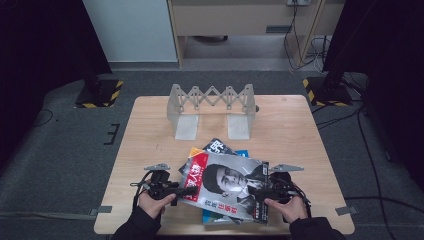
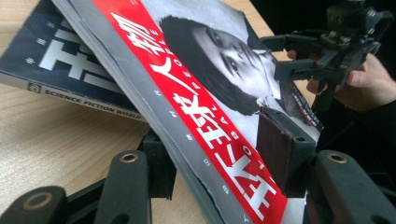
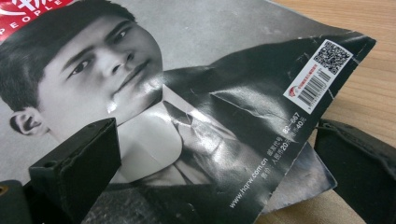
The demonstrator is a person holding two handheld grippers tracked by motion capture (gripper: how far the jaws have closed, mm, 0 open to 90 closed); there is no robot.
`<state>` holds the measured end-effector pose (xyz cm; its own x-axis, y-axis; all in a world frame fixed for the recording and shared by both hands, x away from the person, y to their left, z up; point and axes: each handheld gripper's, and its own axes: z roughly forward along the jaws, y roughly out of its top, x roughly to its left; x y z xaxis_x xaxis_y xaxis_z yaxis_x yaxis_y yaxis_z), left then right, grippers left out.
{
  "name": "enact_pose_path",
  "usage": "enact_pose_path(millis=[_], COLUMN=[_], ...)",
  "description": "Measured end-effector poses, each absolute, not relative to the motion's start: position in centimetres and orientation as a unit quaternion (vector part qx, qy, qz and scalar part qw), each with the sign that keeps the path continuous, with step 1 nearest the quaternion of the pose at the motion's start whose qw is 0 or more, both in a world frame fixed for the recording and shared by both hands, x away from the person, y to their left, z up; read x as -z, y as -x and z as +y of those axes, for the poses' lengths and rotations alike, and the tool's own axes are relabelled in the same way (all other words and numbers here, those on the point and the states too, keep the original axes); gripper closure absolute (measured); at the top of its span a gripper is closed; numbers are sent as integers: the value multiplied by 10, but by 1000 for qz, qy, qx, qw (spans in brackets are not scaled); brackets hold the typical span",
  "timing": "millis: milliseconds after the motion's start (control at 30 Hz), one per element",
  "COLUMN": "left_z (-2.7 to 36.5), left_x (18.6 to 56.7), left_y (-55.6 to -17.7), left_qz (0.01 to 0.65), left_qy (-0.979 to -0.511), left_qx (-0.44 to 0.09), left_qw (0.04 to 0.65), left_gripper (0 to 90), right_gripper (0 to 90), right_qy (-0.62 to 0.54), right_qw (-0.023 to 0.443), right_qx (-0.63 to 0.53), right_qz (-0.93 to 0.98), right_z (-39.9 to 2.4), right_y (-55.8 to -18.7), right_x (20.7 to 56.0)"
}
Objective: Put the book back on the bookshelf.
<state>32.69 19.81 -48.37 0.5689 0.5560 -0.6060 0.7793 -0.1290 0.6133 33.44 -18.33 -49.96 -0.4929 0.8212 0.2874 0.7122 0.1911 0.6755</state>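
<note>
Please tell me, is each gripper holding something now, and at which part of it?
Left gripper clamps the red title edge of the top magazine. Right gripper straddles its opposite edge near the barcode; whether it grips cannot be told.

Three or perhaps four overlapping magazines (image 1: 226,186) at lower centre, one expanding rack (image 1: 212,109) upper centre, two grippers

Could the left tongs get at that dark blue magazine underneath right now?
Probably not yet. The left tongs have the red-banded magazine between their jaws, and it lies over most of the dark blue magazine. Only the blue one's far end pokes out, beyond the top cover.
</note>
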Motion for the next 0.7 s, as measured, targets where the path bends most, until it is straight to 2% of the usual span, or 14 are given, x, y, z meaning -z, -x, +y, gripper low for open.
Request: enact_pose_path(millis=[233, 300, 367, 700], left_z=[196, 196, 197, 196], left_x=[486, 486, 485, 475], left_y=[-330, -330, -330, -327], left_qz=[457, 457, 455, 458], left_qy=[-739, -737, -737, -728], left_qx=[136, 142, 153, 139], left_qw=[476, 477, 476, 491], left_gripper=[572, 656, 704, 785], right_gripper=[18, 17, 16, 43], right_qy=[-495, -496, -494, -485], right_qw=[72, 71, 72, 78], right_qx=[-394, -394, -393, -398], right_qz=[771, 771, 772, 774], right_z=[-183, -183, -183, -185], right_y=[-335, -335, -335, -336], right_x=[500, 499, 499, 497])
